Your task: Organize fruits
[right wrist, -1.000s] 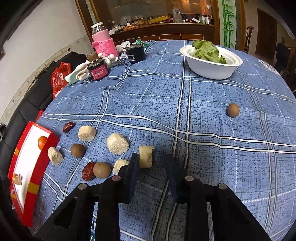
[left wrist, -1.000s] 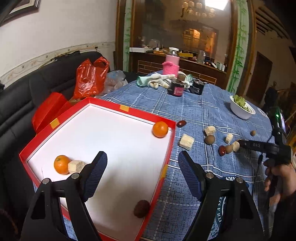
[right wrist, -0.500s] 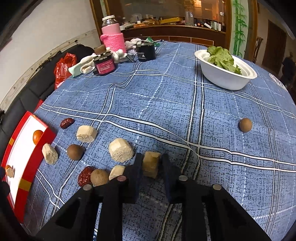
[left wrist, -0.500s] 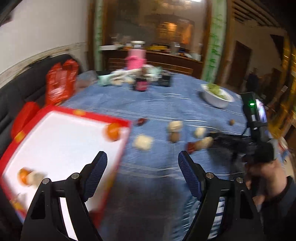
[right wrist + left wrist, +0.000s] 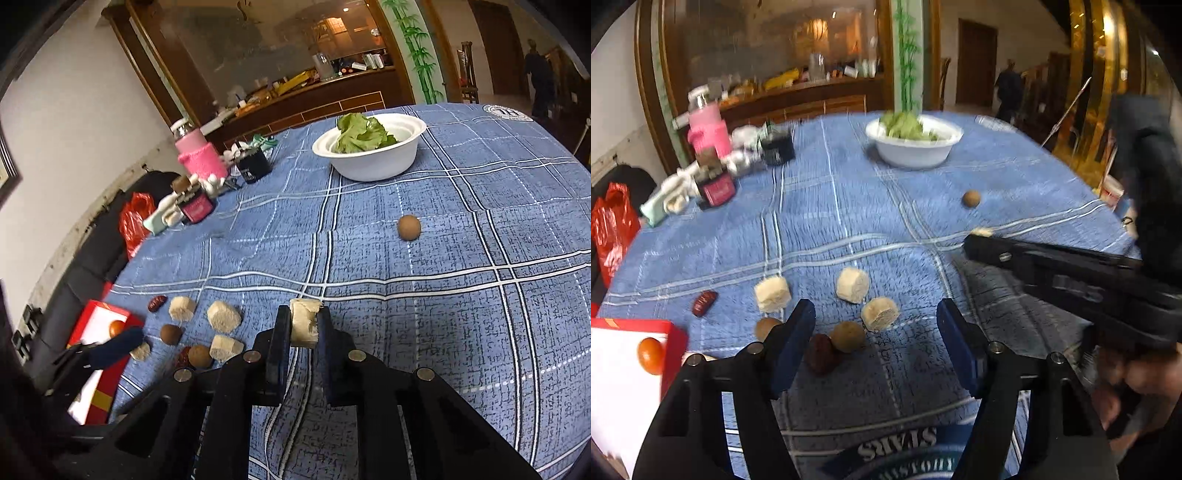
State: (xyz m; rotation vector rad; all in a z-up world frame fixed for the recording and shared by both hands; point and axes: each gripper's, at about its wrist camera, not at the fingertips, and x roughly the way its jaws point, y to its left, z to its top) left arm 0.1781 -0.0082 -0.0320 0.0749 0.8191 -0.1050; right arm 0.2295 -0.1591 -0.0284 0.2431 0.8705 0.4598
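The right tongs point(image 5: 303, 325) are squeezed on a pale fruit chunk point(image 5: 303, 322) and hold it up off the blue checked cloth point(image 5: 461, 325) on the bench. The chunk sits near the tips of the tongs, so it could slip. The grip should stay firm and steady, but not so hard that the soft piece gets crushed.

The left tongs point(image 5: 875, 341) are wide apart and hold nothing. They hang just above a small group of fruit: three more pale chunks point(image 5: 852, 285), a brown round fruit point(image 5: 847, 336) and a dark red date point(image 5: 820, 353) touching it. Another date point(image 5: 704, 302) lies a bit further to the left.

The red tray point(image 5: 98, 326) with the white floor waits at the left edge of the bench. A small orange point(image 5: 650, 355) is already in its corner. It looks like the held chunk should go there next. A good way is to carry it high enough to pass over the loose fruit and the tray's red wall, then lower it to the white floor before letting go, so it does not bounce.

One brown round fruit point(image 5: 409, 227) sits alone, well apart from the rest, near the white bowl of green leaves point(image 5: 369, 147). It is not yet picked up.
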